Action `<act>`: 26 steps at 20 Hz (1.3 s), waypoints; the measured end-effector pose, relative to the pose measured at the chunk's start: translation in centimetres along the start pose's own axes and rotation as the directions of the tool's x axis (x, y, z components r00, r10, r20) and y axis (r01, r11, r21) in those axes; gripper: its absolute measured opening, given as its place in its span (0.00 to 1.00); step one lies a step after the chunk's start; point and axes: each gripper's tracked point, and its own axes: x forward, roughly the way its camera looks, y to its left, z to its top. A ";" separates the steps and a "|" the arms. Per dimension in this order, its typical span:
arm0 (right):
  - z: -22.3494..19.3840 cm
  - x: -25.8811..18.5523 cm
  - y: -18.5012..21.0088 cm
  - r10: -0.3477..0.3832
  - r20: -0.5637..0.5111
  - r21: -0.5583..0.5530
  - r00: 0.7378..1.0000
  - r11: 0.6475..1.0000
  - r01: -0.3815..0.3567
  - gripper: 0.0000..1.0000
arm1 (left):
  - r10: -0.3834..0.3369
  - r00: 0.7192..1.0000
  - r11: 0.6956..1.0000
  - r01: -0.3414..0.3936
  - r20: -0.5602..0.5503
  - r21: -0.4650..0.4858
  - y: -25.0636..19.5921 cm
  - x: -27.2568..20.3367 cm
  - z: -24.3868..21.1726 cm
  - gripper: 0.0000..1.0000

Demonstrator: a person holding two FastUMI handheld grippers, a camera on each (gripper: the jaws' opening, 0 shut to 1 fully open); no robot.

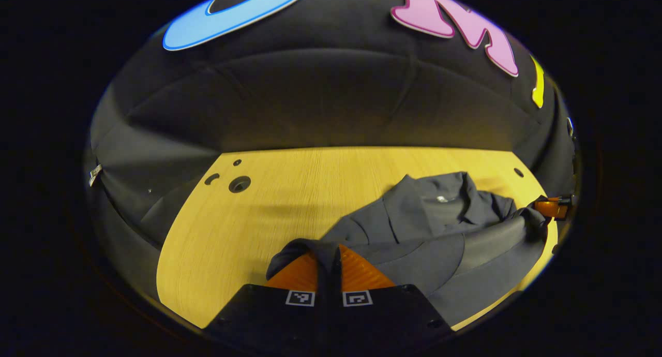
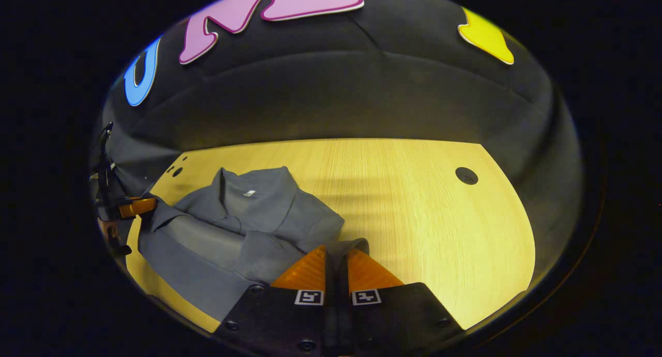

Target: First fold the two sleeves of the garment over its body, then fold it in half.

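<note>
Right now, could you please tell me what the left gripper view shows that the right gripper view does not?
Left gripper view: the left hand-held gripper up close, both fingers pinching a fold of the shirt. Right gripper view: the right hand-held gripper up close, pinching another shirt fold. Both: the grey collared shirt, partly folded on the wooden table, and the black cloth wall.

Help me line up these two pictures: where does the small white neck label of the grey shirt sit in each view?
Left gripper view: the neck label lies right of centre, inside the collar of the grey shirt.
Right gripper view: the neck label lies left of centre, inside the collar of the shirt.
Shared landmark: the wooden table under the shirt.
</note>
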 end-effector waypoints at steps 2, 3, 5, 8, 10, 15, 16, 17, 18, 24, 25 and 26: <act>-1.4 1.2 -0.3 -0.020 -0.034 -0.037 0.999 0.999 0.019 0.05 | 0.008 1.000 0.999 -0.007 -0.026 0.032 -0.4 1.1 -1.0 0.05; -1.8 1.6 -0.3 -0.026 -0.044 -0.045 0.999 0.999 0.024 0.05 | 0.015 0.999 0.999 -0.014 -0.034 0.051 -0.4 1.4 -1.3 0.05; -2.4 2.2 -0.3 -0.040 -0.056 -0.055 0.998 0.998 0.037 0.05 | 0.022 0.999 0.997 -0.019 -0.039 0.079 -0.7 2.1 -1.7 0.05; -2.9 2.6 -0.3 -0.059 -0.071 -0.054 0.996 0.997 0.055 0.07 | 0.030 0.998 0.996 -0.024 -0.062 0.087 -0.8 2.7 -2.5 0.07; -3.0 2.5 -0.2 -0.055 -0.077 -0.042 0.996 0.998 0.052 0.16 | 0.034 0.997 0.995 -0.028 -0.064 0.091 -0.8 2.8 -2.8 0.10; -3.2 1.5 -0.8 -0.056 -0.088 -0.038 0.995 0.998 0.053 0.26 | 0.020 0.999 0.992 -0.014 -0.049 0.123 -1.0 1.9 -2.5 0.23; -3.2 1.2 -0.8 -0.056 -0.090 -0.031 0.994 0.998 0.054 0.42 | 0.025 0.998 0.991 -0.018 -0.050 0.134 -0.8 1.8 -2.6 0.25; -3.1 0.9 -1.0 -0.060 -0.089 -0.024 0.994 0.998 0.058 0.45 | 0.032 0.998 0.989 -0.024 -0.051 0.144 -0.6 1.5 -2.6 0.31; -2.9 0.6 -1.0 -0.062 -0.084 -0.017 0.995 0.998 0.061 0.47 | 0.038 0.998 0.988 -0.031 -0.047 0.149 -0.4 1.1 -2.5 0.38; -1.7 -3.3 -1.2 -0.056 -0.042 -0.018 0.998 0.998 0.055 0.84 | 0.081 0.997 0.974 -0.083 0.017 0.209 0.2 -2.1 -1.3 0.87; -1.2 -4.2 -1.2 -0.053 -0.023 -0.014 0.998 0.999 0.052 0.86 | 0.071 0.997 0.974 -0.077 0.033 0.211 -0.2 -2.9 -0.9 0.87; -0.8 -5.2 -0.9 -0.047 -0.005 -0.011 0.999 0.999 0.047 0.88 | 0.063 0.997 0.975 -0.073 0.051 0.208 -0.4 -3.8 -0.5 0.87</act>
